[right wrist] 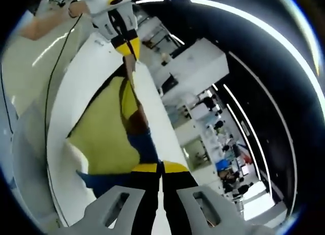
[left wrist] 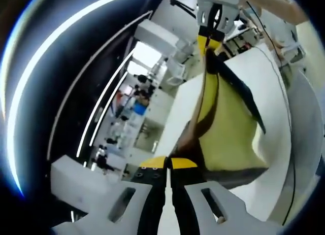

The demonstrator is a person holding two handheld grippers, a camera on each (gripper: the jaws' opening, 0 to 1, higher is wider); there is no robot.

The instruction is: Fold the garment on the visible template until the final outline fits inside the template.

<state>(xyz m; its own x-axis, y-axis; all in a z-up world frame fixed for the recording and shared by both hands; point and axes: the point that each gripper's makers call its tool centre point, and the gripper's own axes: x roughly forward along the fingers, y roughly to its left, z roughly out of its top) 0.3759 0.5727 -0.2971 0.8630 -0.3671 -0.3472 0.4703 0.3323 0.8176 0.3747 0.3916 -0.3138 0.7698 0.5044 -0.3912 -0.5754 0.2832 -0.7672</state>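
Observation:
A yellow garment with dark trim hangs stretched between both grippers over a white table. In the left gripper view my left gripper is shut on one bunched end of it, and the right gripper pinches the far end at the top. The right gripper view mirrors this. There my right gripper is shut on the garment, with a blue part by its jaws. The left gripper holds the other end above the table. The cloth sags onto the table.
A person's arm reaches in behind the far gripper, seen too in the right gripper view. A black cable runs along the table's curved edge. Beyond the table lie white cabinets and cluttered benches.

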